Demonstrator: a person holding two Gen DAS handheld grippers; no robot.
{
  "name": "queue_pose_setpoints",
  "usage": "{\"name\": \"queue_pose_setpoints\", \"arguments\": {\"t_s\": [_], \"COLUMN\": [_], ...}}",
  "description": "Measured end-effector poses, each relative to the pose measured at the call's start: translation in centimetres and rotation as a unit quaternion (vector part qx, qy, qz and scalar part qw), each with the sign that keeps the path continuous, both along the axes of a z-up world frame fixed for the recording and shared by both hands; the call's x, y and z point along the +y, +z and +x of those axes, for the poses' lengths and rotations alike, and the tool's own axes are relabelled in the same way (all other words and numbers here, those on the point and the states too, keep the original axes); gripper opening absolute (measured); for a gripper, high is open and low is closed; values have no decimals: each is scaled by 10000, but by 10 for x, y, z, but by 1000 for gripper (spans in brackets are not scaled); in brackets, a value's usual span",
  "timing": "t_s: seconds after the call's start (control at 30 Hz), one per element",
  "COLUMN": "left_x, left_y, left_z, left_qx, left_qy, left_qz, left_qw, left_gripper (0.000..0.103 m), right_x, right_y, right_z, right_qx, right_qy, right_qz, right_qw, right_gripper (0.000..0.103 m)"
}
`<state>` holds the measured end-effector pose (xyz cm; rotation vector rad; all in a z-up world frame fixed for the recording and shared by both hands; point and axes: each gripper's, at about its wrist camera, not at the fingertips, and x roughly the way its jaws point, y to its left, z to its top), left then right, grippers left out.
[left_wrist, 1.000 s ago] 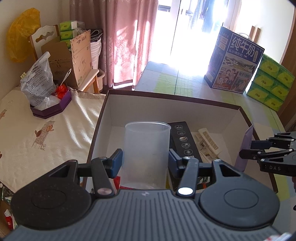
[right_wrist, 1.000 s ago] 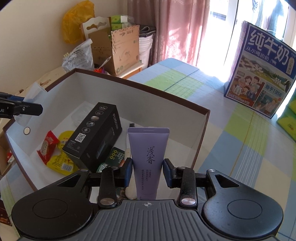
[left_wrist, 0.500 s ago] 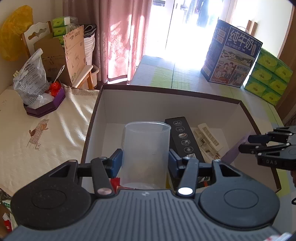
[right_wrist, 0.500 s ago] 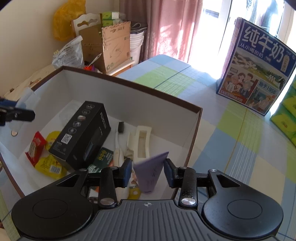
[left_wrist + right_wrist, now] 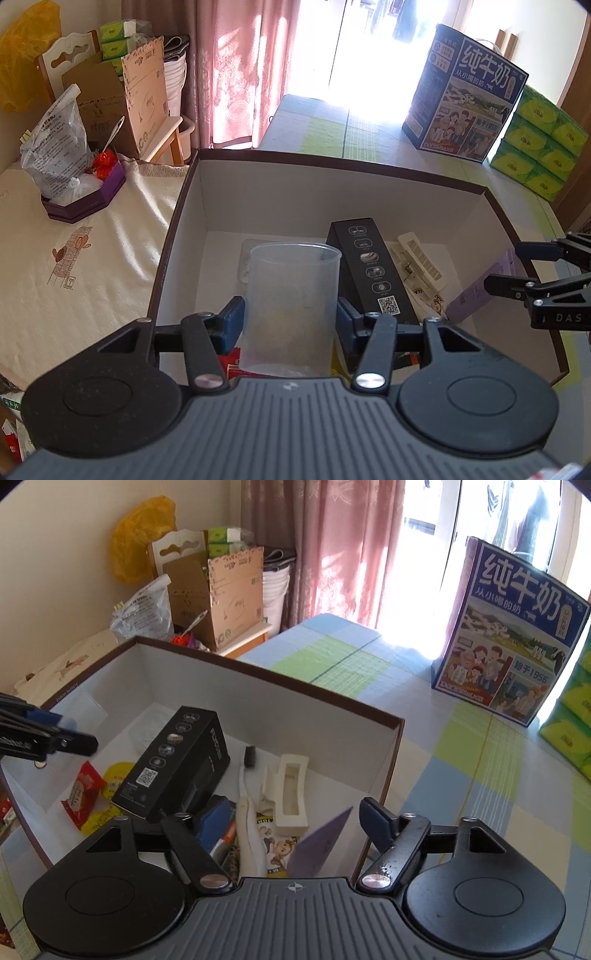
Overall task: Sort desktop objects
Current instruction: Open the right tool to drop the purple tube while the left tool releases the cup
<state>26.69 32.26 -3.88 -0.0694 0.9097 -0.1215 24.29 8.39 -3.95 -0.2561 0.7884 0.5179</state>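
Observation:
My left gripper (image 5: 289, 320) is shut on a clear plastic cup (image 5: 291, 306), held upright over the left part of the brown-rimmed white box (image 5: 332, 166). My right gripper (image 5: 295, 821) is open over the box's right side; it also shows in the left wrist view (image 5: 506, 267). The lilac tube (image 5: 321, 845) leans tilted between its spread fingers, free of both pads, and shows in the left wrist view (image 5: 480, 288). In the box lie a black carton (image 5: 177, 764), a cream hair clip (image 5: 290, 794), a toothbrush (image 5: 247, 812) and red and yellow snack packets (image 5: 83, 794).
A blue milk carton box (image 5: 513, 638) and green tissue packs (image 5: 535, 147) stand on the checked tablecloth behind the box. A purple tray with a plastic bag (image 5: 70, 166) sits on the cream cloth at left. Cardboard boxes (image 5: 221, 594) and curtains are behind.
My right gripper opened and let go of the lilac tube, which tipped over and dropped into the box. My left gripper kept hold of the cup and lowered slightly over the box.

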Motion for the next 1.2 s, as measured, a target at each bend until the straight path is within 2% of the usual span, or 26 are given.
{"name": "queue_pose_setpoints", "arguments": {"t_s": [0.47,0.53,0.6,0.77,1.0,1.2], "left_x": [-2,-1,0,2,-1,-8], "left_y": [-11,-9,-7,-2,9,23], "left_z": [15,16,15,14,-1,-20], "left_qx": [125,92,45,15,-72,-220], "left_qy": [51,80,113,181,145,151], "left_qz": [95,82,75,-32,10,40], "left_qw": [9999,9999,9999,9998,9999,9996], "left_gripper": [48,61,68,72,81,89], "right_x": [-2,-2,-2,-4,-10,-23], "right_y": [2,2,3,8,16,26], "right_z": [-3,-3,-4,-10,-27,-43], "right_qx": [15,15,18,27,34,97], "right_qy": [31,28,39,47,19,-97], "right_qz": [65,75,100,186,330,529], "right_qw": [10000,10000,9999,9998,9994,9985], "right_gripper": [83,84,86,94,100,101]}}
